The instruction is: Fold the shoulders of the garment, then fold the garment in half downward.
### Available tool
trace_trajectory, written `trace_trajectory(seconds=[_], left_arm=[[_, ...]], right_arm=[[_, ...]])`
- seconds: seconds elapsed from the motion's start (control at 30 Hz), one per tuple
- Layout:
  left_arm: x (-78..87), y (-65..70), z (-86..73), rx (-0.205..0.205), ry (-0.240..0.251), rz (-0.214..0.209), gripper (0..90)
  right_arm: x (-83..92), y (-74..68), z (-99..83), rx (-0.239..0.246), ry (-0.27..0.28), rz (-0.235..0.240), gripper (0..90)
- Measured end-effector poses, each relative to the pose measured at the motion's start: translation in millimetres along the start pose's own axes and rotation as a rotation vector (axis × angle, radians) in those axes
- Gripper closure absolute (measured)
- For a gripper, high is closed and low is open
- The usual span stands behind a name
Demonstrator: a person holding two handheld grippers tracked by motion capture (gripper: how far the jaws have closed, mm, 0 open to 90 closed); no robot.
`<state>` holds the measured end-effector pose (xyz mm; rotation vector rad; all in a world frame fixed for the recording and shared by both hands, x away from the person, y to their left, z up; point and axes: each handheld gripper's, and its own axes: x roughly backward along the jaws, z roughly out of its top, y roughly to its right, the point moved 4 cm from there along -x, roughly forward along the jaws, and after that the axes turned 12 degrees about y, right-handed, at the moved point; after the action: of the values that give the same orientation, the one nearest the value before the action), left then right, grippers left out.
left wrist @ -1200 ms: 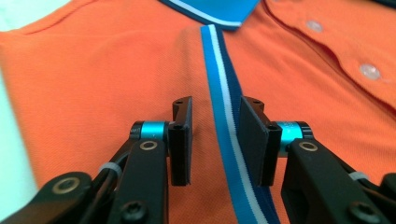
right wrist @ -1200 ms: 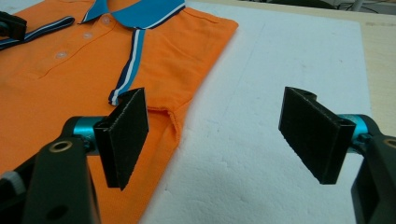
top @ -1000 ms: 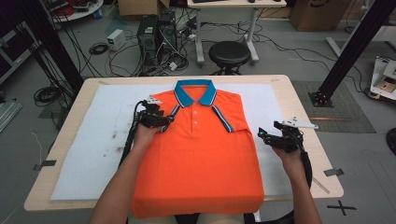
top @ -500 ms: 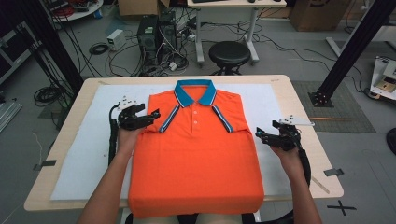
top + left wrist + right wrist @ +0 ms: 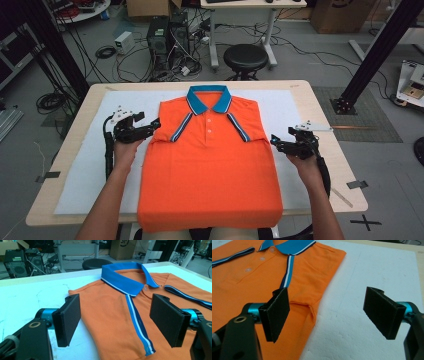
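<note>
An orange polo shirt (image 5: 210, 165) with a blue collar (image 5: 209, 95) lies flat, front up, on the white sheet; both sleeves are folded in, their striped cuffs on the chest. My left gripper (image 5: 153, 125) sits at the shirt's left shoulder edge and is open. Its jaws have just been opening, and in the left gripper view (image 5: 115, 320) they grip nothing, with the shirt (image 5: 110, 310) lying beyond and below them. My right gripper (image 5: 275, 141) hovers open at the shirt's right edge, its jaws (image 5: 327, 315) straddling the hem of the folded sleeve (image 5: 302, 302) without touching it.
A white foam sheet (image 5: 85, 170) covers most of the wooden table (image 5: 332, 150). The shirt's bottom hem hangs over the near table edge. Behind the table stand a black stool (image 5: 245, 56), computer towers (image 5: 167, 35) and floor cables.
My left hand has slid left from the shirt's shoulder to its edge, and its jaws have opened, leaving the cloth lying flat. The right hand has stayed put.
</note>
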<state>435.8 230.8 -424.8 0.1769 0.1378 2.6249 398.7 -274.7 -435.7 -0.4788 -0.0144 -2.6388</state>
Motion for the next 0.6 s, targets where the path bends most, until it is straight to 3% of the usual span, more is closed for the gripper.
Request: trace_trajectory(seconds=[0.27, 0.6], left_arm=[[9.4, -5.7, -2.2, 0.001, -0.016, 0.013, 25.2], [27.8, 4.9, -12.0, 0.012, -0.086, 0.021, 25.6]], right_arm=[[-2.1, -0.1, 1.1, 0.006, -0.007, -0.005, 21.6], [-0.9, -4.2, -8.5, -0.002, -0.041, -0.013, 24.5]])
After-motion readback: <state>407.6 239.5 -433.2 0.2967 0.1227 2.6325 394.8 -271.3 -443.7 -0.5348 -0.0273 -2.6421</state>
